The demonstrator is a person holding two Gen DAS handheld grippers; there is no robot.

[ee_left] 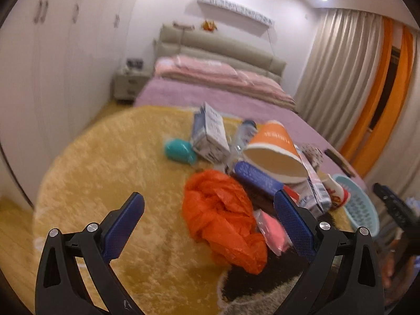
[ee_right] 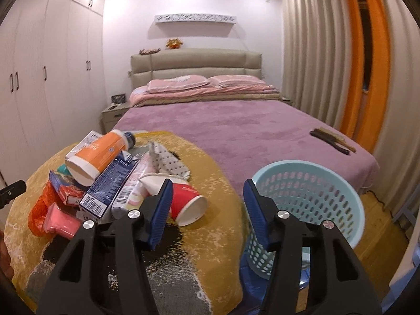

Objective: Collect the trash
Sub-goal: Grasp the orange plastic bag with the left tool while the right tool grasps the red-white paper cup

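Bedroom; trash heaped on a yellow plush cover point(ee_right: 215, 183) over a round surface at the foot of the bed point(ee_right: 236, 120).

Left hand-held gripper point(ee_left: 210, 210): jaws wide apart, nothing between the pads, above the cover. Orange plastic bag point(ee_left: 223, 215) sits just ahead between its fingers, pink packet point(ee_left: 273, 232) touching the bag's right side.

Right hand-held gripper point(ee_right: 207, 207): jaws apart, nothing clamped. Red paper cup point(ee_right: 187, 200) lies on its side just ahead, beside the left finger, mouth toward the camera. Light blue perforated basket point(ee_right: 315, 191) stands upright right of the cover, behind the right finger, looks empty as far as visible.

Rest of the pile, left of the red cup: dark blue carton point(ee_right: 110, 186), pink-white tube point(ee_right: 134, 186), small red-blue box point(ee_right: 65, 186). Orange paper cup point(ee_right: 97, 157) lies tipped on top, a bottle point(ee_right: 128, 139) behind it. Teal object point(ee_left: 179, 152) and white carton point(ee_left: 210, 134) at the far edge.

Farther out: a brush point(ee_right: 332, 140) on the purple bedspread, pink pillows point(ee_right: 199, 82), beige headboard point(ee_right: 197, 63). Wardrobes point(ee_right: 39, 78) left, curtains point(ee_right: 328, 52) right.
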